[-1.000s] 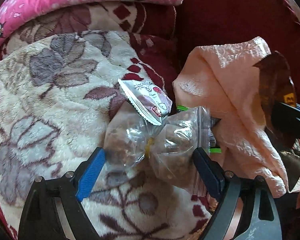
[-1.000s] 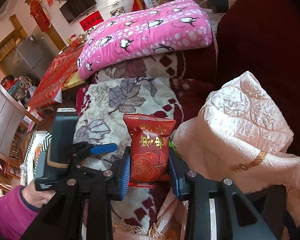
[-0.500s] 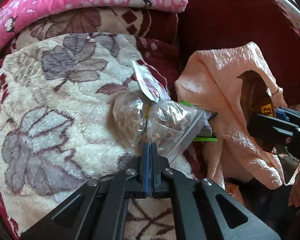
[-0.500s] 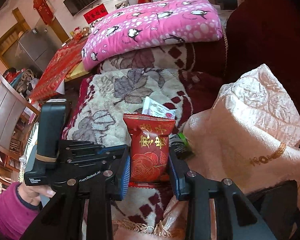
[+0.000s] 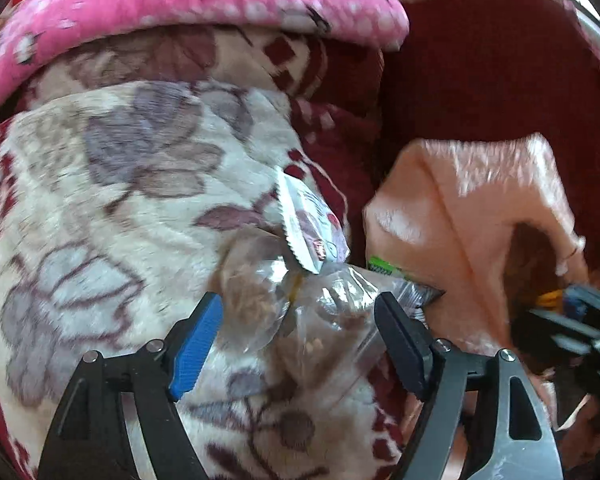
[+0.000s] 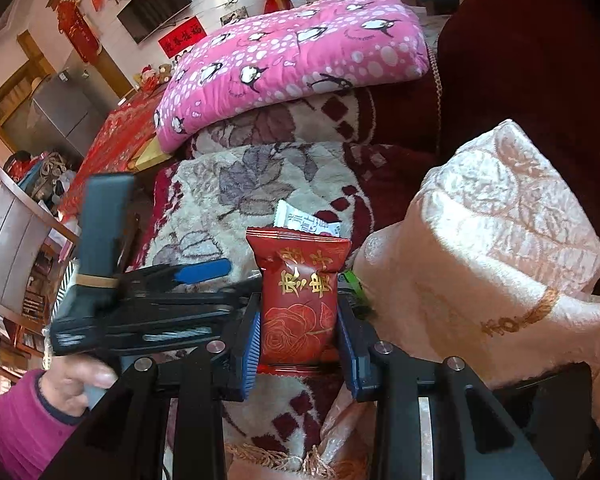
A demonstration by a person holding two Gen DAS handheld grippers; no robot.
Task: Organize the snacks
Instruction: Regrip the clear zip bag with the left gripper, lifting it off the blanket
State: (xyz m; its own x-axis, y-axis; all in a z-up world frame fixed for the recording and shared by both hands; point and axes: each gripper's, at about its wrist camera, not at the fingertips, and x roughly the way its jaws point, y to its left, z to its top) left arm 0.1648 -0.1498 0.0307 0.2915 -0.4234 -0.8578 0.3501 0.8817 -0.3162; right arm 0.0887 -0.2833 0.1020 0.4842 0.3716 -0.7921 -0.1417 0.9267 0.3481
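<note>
A clear plastic bag of brown snacks (image 5: 300, 316) lies on the floral blanket (image 5: 100, 200). My left gripper (image 5: 300, 340) is open, its jaws on either side of the bag. A white sachet (image 5: 308, 228) rests against the bag's far side and shows in the right wrist view (image 6: 304, 222). A green-edged packet (image 5: 396, 276) pokes out beside it. My right gripper (image 6: 298, 332) is shut on a red snack packet (image 6: 298, 296) with gold characters and holds it upright. The left gripper (image 6: 196, 276) appears at the left in the right wrist view.
A peach towel (image 5: 480, 216) is heaped at the right, also in the right wrist view (image 6: 500, 240). A pink penguin quilt (image 6: 292, 52) lies folded at the back. A dark red cushion (image 5: 500, 64) stands behind the towel. A table with red cloth (image 6: 112, 140) is far left.
My left gripper was shut half a second ago and has opened around the clear bag. My right gripper keeps hold of the red packet and has shifted slightly.
</note>
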